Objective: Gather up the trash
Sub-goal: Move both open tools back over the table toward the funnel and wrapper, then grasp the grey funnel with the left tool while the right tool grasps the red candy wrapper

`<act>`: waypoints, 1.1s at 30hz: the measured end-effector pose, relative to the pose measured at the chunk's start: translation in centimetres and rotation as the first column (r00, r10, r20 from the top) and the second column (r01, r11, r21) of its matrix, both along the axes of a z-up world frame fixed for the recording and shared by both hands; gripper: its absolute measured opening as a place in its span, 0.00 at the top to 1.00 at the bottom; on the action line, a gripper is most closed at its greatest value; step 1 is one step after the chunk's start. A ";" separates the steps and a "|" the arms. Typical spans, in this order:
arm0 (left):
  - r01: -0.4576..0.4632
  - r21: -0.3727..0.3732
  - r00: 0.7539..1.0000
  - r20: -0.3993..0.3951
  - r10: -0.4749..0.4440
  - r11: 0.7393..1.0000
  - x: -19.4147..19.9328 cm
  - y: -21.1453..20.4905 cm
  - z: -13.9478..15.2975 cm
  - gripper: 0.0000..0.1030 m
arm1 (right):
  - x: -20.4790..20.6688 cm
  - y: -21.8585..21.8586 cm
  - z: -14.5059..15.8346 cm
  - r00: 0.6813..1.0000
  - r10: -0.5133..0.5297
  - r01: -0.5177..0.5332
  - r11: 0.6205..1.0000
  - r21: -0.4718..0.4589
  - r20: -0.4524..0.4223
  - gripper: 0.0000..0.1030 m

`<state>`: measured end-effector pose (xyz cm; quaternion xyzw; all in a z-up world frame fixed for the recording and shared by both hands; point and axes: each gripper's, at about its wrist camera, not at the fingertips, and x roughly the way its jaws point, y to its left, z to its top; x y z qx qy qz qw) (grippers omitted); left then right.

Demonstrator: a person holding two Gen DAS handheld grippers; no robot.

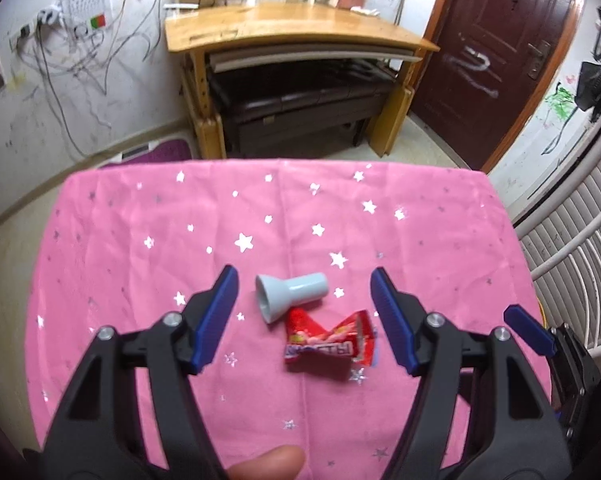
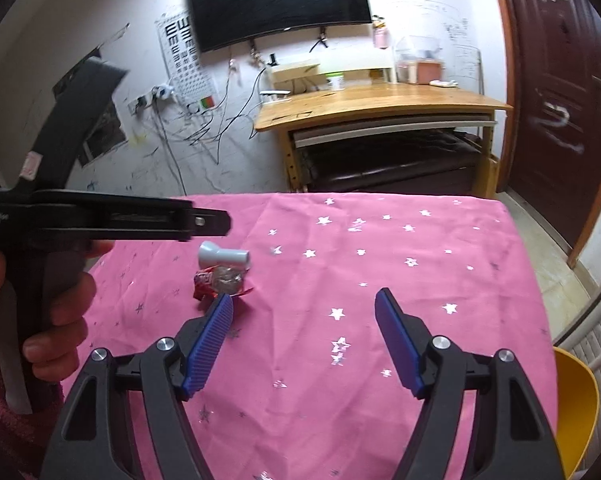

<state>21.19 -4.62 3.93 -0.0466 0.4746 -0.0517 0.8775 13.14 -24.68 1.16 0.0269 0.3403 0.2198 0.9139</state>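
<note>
On the pink star-patterned tablecloth (image 1: pixel 140 240) lie a pale grey funnel-shaped plastic piece (image 1: pixel 290 294) on its side and a crumpled red snack wrapper (image 1: pixel 324 340) right in front of it. My left gripper (image 1: pixel 303 272) hovers over both, open, with the grey piece and wrapper between its blue fingers but untouched. In the right wrist view the grey piece (image 2: pixel 224 258) and the wrapper (image 2: pixel 216 280) lie left of centre. My right gripper (image 2: pixel 305 294) stands open over bare cloth, its left fingertip close to the wrapper. The left gripper (image 2: pixel 220 222) comes in from the left, held by a hand (image 2: pixel 56 320).
Beyond the table's far edge stand a wooden desk (image 1: pixel 296 28) and a dark red door (image 1: pixel 496 60). A white radiator (image 1: pixel 572 272) runs along the right side. A yellow chair (image 2: pixel 576 400) sits by the table's right corner. Cables hang on the left wall.
</note>
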 end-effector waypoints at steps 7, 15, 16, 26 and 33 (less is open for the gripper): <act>-0.012 -0.019 0.998 -0.068 0.011 1.000 1.4 0.3 -2.0 0.37 | 0.5 1.2 -0.4 0.999 0.038 -0.038 0.999 -0.010 -0.019 0.30; -0.018 -0.048 0.993 -0.116 0.013 0.999 2.7 0.3 -3.7 0.37 | 1.2 2.4 -0.9 0.996 0.084 -0.085 0.996 -0.023 -0.028 0.29; -0.017 -0.050 0.993 -0.117 0.011 0.999 2.8 0.3 -3.8 0.37 | 1.3 2.6 -1.0 0.996 0.089 -0.090 0.996 -0.024 -0.029 0.29; 0.006 -0.051 0.993 -0.117 -0.012 0.999 3.2 -0.1 -4.5 0.51 | 2.0 5.0 -1.4 0.988 0.148 -0.150 0.987 -0.049 -0.052 0.27; -0.058 -0.073 0.994 -0.098 0.051 0.996 2.9 1.9 -4.2 0.51 | 3.1 6.7 -1.6 0.981 0.178 -0.182 0.982 -0.053 -0.075 0.26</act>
